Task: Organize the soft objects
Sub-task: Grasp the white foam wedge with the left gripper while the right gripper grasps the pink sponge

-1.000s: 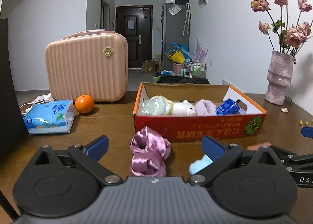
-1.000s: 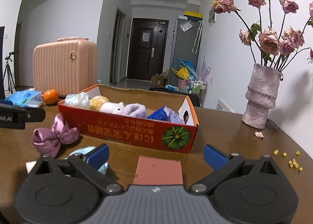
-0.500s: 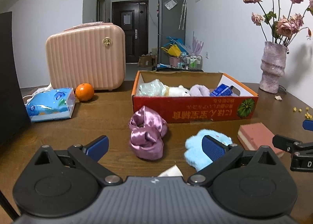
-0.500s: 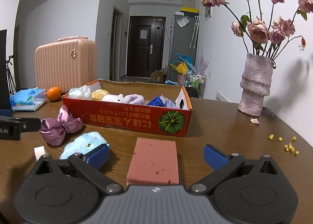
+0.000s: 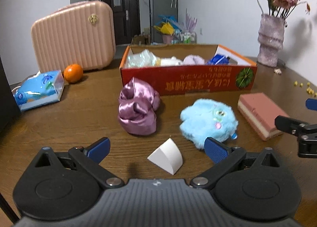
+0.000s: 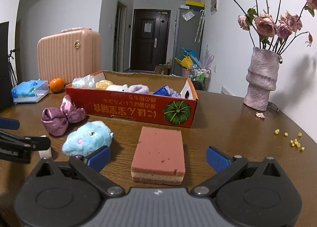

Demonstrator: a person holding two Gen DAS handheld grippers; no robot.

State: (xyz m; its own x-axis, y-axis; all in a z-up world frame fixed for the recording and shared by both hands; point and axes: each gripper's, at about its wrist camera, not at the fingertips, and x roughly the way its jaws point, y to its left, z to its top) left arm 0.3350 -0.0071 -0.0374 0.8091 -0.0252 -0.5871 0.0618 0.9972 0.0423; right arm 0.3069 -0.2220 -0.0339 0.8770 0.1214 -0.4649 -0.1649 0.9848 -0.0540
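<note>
A red cardboard box (image 5: 198, 83) (image 6: 138, 108) holds several soft items at the table's back. In front of it lie a purple satin bow (image 5: 137, 112) (image 6: 61, 116), a fluffy light-blue plush (image 5: 209, 121) (image 6: 88, 137), a pink layered sponge (image 5: 259, 114) (image 6: 159, 153) and a white wedge (image 5: 167, 155). My left gripper (image 5: 157, 147) is open and empty, with the wedge between its fingers. My right gripper (image 6: 158, 156) is open and empty, with the sponge's near end between its fingers.
A pink suitcase (image 5: 73, 34), an orange (image 5: 73, 72) and a blue tissue pack (image 5: 39, 90) stand at the back left. A vase of dried roses (image 6: 261, 82) stands at the back right. Yellow crumbs (image 6: 293, 139) lie on the wooden table (image 5: 69, 124) on the right.
Both grippers have pulled back and risen from the box. The plush, sponge and white wedge have come fully into view. Nothing was taken hold of.
</note>
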